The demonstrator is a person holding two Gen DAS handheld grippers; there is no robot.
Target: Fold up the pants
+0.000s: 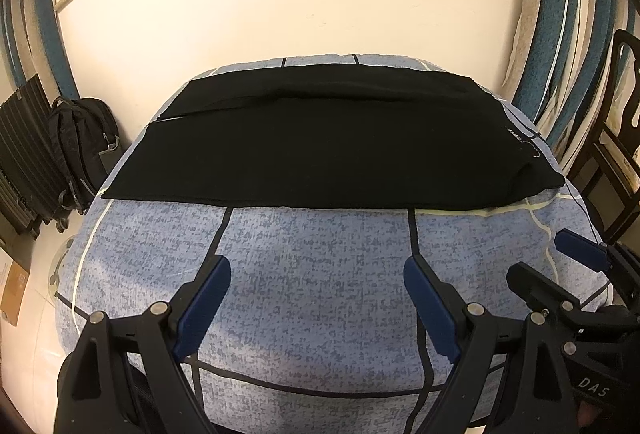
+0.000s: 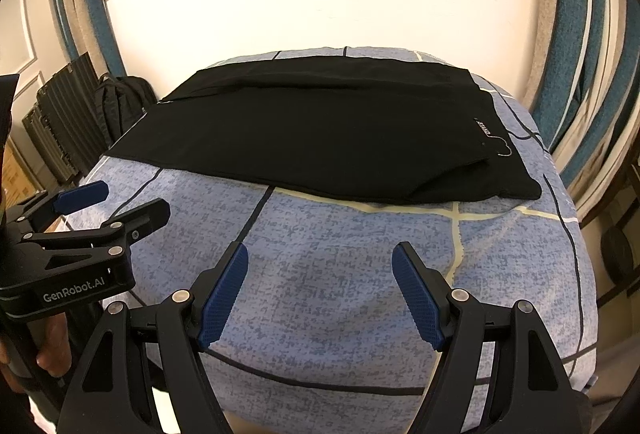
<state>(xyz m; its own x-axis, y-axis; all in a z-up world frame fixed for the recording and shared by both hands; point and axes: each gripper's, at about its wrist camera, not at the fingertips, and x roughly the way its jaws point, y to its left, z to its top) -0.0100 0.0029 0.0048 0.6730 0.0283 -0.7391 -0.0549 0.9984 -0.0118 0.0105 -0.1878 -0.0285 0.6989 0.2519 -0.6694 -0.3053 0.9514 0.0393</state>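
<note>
From your left wrist: your left gripper (image 1: 316,298) is spread wide, holding nothing; one pair of black pants (image 1: 320,142) lies flat across the far bed (image 1: 320,274). One backpack (image 1: 80,150) stands left.

From your right wrist: your right gripper (image 2: 320,288) is spread too, short of the pants (image 2: 320,130).

You have bare bedspread (image 1: 312,274) on the near side of the black pants (image 1: 320,142). Left of the pants stands a backpack (image 1: 80,150); right, a wooden chair (image 1: 616,138).
</note>
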